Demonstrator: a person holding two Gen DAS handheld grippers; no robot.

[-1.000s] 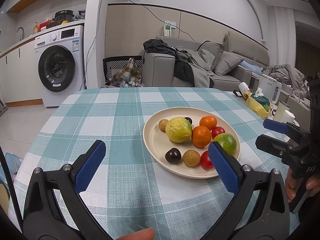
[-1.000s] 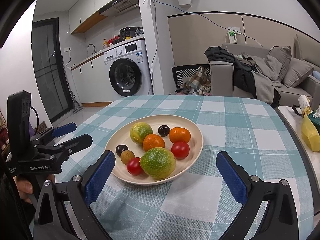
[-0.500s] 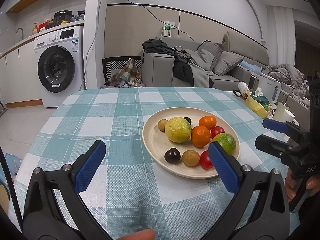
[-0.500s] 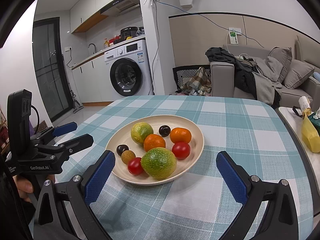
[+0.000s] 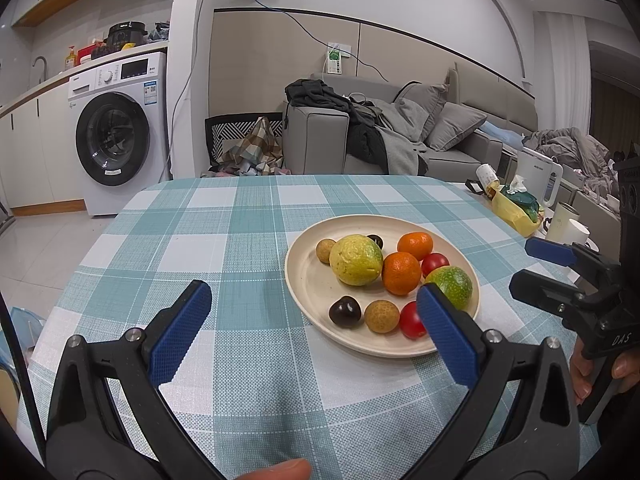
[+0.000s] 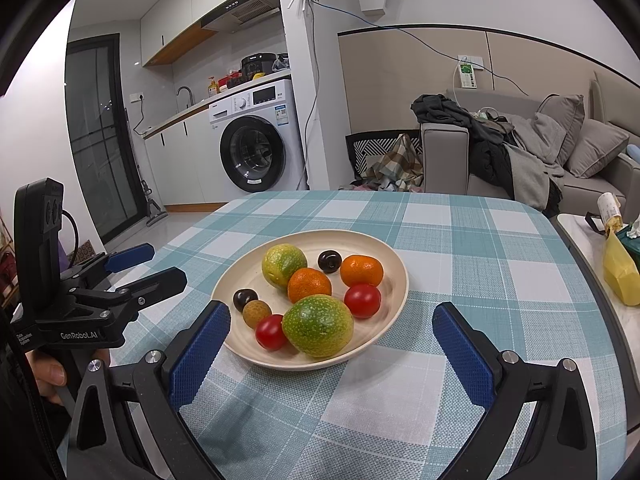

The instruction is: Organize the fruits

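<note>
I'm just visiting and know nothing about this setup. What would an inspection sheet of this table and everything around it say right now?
Surface: teal-and-white checked tablecloth, flat, bare apart from the plate.
Job's things: round cream plate holding two green-yellow citrus fruits, two orange mandarins, two red tomatoes, two dark cherries and two tan longans (one hidden in the right wrist view).
Clutter: yellow bag and white kettle on a side surface off the table.
Grippers: left gripper and right gripper both open, holding nothing, blue-padded fingers wide apart.
Cables: blue cable along the wall.
Surroundings: white washing machine, grey sofa piled with clothes.
</note>
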